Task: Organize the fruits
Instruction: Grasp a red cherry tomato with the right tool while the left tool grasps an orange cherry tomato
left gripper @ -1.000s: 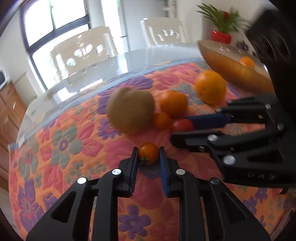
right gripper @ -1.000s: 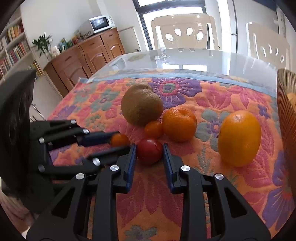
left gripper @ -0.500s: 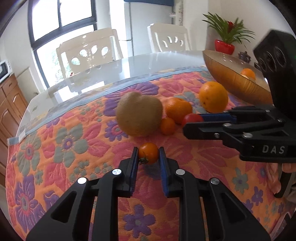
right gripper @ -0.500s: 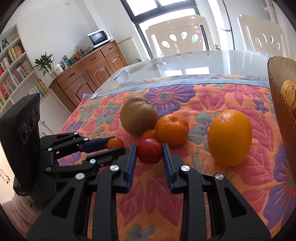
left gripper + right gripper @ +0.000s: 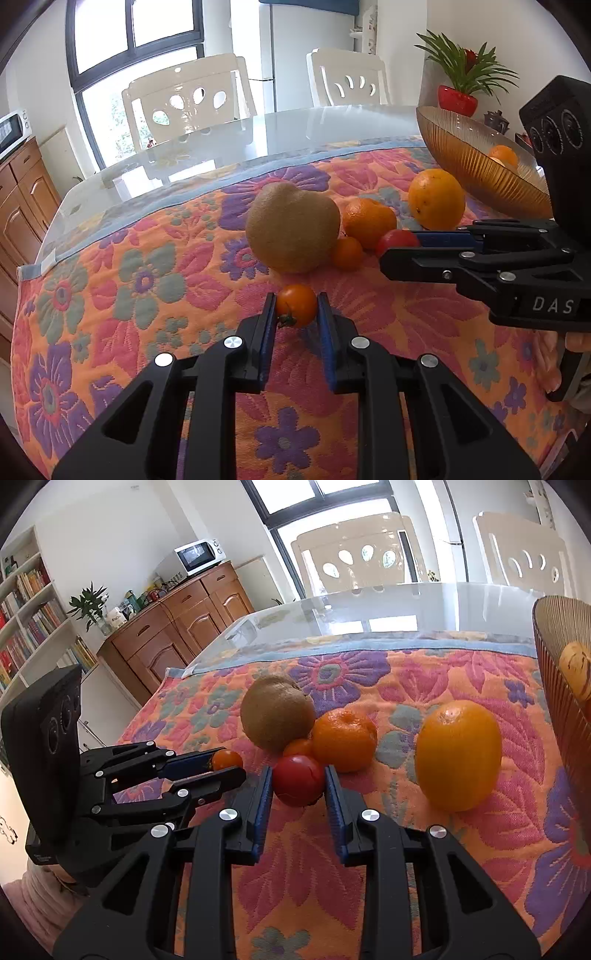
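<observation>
**Both grippers closed on small tomatoes**

Left wrist view: the left gripper [image 5: 296, 308] has its fingers narrowed around an orange tomato [image 5: 296, 305], blue pads touching it on both sides, stem toward the camera. Whether it rests on the floral cloth [image 5: 110, 295] or is just clear of it cannot be told. Just beyond lies a kiwi [image 5: 292, 228], with a small orange fruit [image 5: 346, 252] touching its right side and a mandarin [image 5: 368, 222] behind that. An orange [image 5: 436, 199] sits further right, close to the amber bowl [image 5: 480, 173] at the worktop's right edge; the bowl holds at least one orange fruit. The right gripper [image 5: 400, 245] reaches in from the right, a red tomato [image 5: 397, 240] between its fingers. Beyond the cloth's far edge the glass worktop [image 5: 295, 129] is bare, with white chairs [image 5: 192, 99] behind it.

Right wrist view: the right gripper [image 5: 298, 784] has narrowed fingers pressed on the red tomato [image 5: 298, 781], which sits just before the small orange fruit [image 5: 299, 746] and the mandarin [image 5: 343, 738]. The kiwi [image 5: 277, 710] is behind these, the orange [image 5: 458, 755] to the right, well short of the bowl [image 5: 554, 657]. The left gripper [image 5: 225, 766] comes in from the left, holding the orange tomato [image 5: 226, 759].
</observation>
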{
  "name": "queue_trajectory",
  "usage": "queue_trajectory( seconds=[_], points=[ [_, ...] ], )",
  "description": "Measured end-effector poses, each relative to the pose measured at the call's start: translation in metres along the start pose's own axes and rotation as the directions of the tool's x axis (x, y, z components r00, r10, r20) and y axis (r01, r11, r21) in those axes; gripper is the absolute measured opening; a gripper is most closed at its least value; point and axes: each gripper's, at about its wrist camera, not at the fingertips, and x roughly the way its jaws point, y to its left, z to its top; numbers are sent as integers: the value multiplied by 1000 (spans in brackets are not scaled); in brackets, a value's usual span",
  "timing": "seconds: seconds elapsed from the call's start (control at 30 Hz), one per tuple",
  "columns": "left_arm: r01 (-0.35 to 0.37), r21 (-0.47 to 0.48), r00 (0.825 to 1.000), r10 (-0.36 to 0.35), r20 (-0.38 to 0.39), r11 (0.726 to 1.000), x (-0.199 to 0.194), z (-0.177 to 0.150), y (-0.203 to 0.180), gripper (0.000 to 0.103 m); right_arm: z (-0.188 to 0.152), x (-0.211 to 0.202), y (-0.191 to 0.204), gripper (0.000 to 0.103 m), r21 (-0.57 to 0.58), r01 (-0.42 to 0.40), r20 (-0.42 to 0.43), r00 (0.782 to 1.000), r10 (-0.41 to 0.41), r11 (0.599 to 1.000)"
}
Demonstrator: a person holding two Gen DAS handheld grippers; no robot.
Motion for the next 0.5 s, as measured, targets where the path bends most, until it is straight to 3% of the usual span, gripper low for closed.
queue_trajectory(
  seconds=[0.37,0.5],
  points=[
    [-28,-61,1000,27,-16,998,4,1,12,20,1,1,-7,29,28,-15,-15,1000,15,1000],
    [-51,-72,999,49,-19,996,4,1,14,20,3,-6,-6,29,20,4,15,1000,-4,1000]
  ],
)
